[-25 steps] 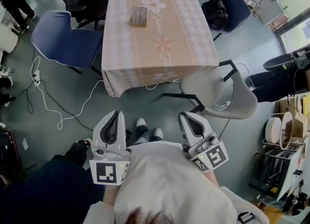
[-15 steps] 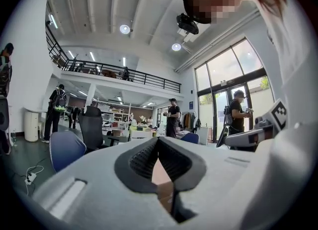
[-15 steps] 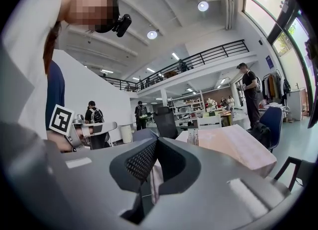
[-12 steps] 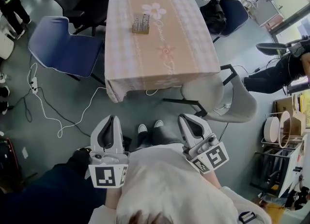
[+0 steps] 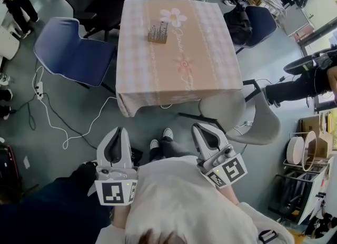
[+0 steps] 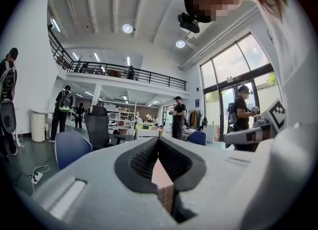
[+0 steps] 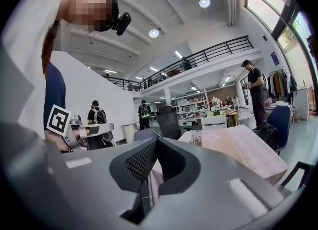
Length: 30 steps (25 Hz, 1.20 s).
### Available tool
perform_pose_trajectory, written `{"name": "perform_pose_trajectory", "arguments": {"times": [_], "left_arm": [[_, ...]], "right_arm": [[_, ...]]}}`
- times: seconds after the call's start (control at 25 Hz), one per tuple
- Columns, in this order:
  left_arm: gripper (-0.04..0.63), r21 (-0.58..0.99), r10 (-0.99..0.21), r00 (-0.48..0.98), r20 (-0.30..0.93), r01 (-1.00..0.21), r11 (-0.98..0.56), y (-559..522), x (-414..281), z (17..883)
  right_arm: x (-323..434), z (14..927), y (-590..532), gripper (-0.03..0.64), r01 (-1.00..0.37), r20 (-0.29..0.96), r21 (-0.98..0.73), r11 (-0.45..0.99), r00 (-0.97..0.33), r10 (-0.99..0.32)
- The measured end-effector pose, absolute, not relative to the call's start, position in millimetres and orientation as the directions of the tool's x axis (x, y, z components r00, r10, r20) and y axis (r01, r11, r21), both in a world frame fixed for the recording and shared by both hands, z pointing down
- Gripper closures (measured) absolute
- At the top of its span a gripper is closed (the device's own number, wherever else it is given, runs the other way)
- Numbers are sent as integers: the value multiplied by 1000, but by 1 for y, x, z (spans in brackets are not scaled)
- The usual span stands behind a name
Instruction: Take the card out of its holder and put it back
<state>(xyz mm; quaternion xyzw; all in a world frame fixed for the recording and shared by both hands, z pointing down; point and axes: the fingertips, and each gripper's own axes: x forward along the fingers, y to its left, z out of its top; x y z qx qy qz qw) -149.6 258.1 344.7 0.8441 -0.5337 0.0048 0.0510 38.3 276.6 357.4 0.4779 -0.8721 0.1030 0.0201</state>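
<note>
Card holder (image 5: 158, 31) stands on the far half of the counter (image 5: 179, 79). It is a small block with what look like cards upright in it, though it is too far off to tell one card from the next. No card lies loose on the pink checked cloth. The right gripper view shows the same block (image 7: 195, 137) upright on the cloth, well ahead of the jaws. The left hand-held gripper (image 5: 122, 131) and the right hand-held gripper (image 5: 201, 128) are both held close to the person's body. They are well short of the counter's near edge, with bare floor and the person's shoes in between. Each has its jaws pressed together on nothing. In the left gripper view the tips meet, and only a strip of the pink cloth beyond shows through the gap behind them. In the right gripper view the tips meet the same way, with nothing pinched. Judging from this, the task has not begun: the card appears to be in its holder and neither tool is near it. All of the work is left: closing in on the counter, spreading a pair of jaws, drawing a card out, and sliding it back into its slot. A grey chair (image 5: 253, 114) stands by the near right corner and a blue chair (image 5: 71, 50) by the left side, so the front edge between them looks like the open way in.
</note>
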Motion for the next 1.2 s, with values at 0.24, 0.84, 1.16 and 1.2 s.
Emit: {"name": "perform_pose_trajectory", "arguments": {"times": [0.24,0.84,1.16,1.2], "left_arm": [[595,70,-903,422,77,-906,-418,238,-136,344],[595,10,-901,429,59,-903,-429,200,-87,332],[595,-5,-916,396,54,-918,-397,194,-77,333],[595,-3,-916,396,62,-918,-397,195,-76,336]], "right_arm": [[53,358,252,618,-831,142,-168,531,-553,-821],[107,361,222,618,-835,107,-188,517,-541,-834],[129,370,216,618,-826,113,-191,530,-555,-824],[131,371,216,618,-828,114,-193,526,-551,-827]]}}
